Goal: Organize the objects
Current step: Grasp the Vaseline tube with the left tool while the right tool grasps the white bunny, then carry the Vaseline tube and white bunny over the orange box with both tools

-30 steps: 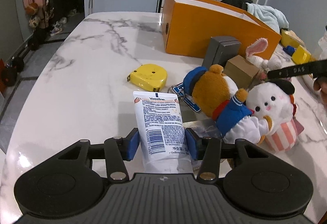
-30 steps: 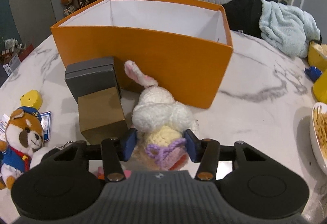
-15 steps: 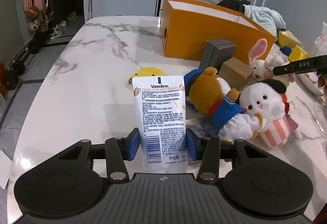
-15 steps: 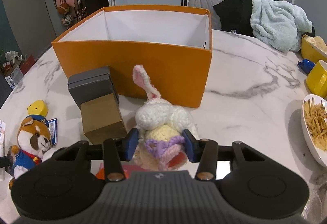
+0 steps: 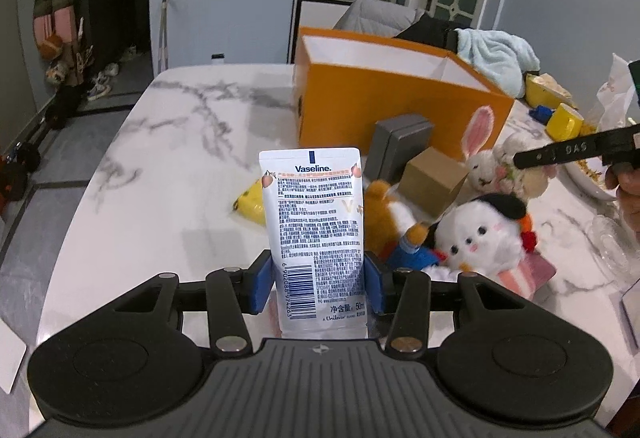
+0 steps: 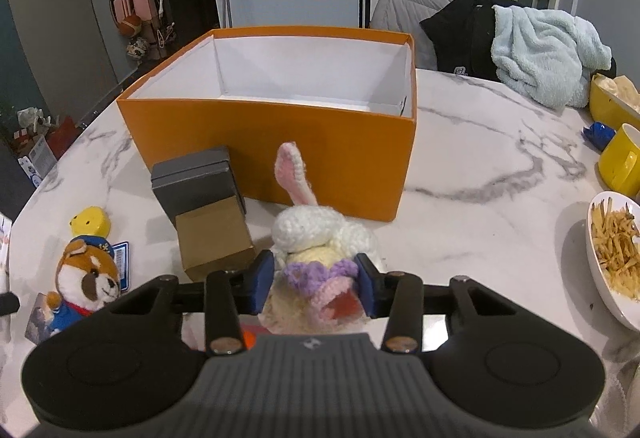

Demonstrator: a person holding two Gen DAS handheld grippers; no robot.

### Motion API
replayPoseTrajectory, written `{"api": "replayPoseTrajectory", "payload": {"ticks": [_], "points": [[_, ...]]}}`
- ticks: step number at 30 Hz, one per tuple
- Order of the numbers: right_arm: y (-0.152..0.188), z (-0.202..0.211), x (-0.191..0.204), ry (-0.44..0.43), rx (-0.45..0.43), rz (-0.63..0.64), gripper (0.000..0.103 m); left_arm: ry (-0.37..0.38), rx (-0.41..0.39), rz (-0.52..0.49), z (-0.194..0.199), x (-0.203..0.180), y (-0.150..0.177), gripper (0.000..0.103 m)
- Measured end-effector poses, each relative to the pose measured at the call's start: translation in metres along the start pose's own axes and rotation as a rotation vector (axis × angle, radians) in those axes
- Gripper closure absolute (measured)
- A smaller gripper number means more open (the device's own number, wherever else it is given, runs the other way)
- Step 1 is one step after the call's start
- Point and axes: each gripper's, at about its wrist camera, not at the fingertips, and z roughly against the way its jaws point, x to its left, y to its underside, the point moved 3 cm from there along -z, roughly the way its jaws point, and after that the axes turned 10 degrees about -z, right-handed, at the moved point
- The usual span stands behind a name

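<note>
Left gripper (image 5: 318,288) jaws clamped on Vaseline tube (image 5: 314,230), right gripper (image 6: 316,285) jaws squeezing crochet bunny (image 6: 316,234); risk: slick tube slipping, bunny ear snagging orange box (image 6: 272,142) rim.

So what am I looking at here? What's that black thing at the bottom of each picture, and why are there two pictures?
There is no robot here. A person holds a hand-held gripper in each hand, and each one carries a wide-angle camera looking forward along its two fingers. The black shape at the bottom is the gripper's own body.

One picture is from the left gripper, which is shut on a white tube of cream. The other is from the right gripper; its jaws have just been closing and now squeeze a knitted toy rabbit.

Both look over a marble table. On it stand an open orange box, a grey box, a brown box, a plush fox, a white plush toy, a yellow mug and a plate of fries.
</note>
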Motion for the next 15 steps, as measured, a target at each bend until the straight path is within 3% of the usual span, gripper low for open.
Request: {"api": "replayPoseTrajectory", "payload": {"ticks": [9, 11, 15], "points": [[0.002, 0.008, -0.009, -0.027, 0.046, -0.053, 0.063, 0.038, -0.027, -0.033, -0.004, -0.017, -0.017, 0.049], [0.000, 0.012, -0.015, -0.032, 0.045, -0.078, 0.072, 0.046, -0.033, -0.035, -0.005, -0.020, -0.019, 0.049], [0.000, 0.010, -0.027, 0.005, 0.070, -0.107, 0.067, 0.056, -0.033, -0.039, -0.008, -0.025, -0.019, 0.049]]}}
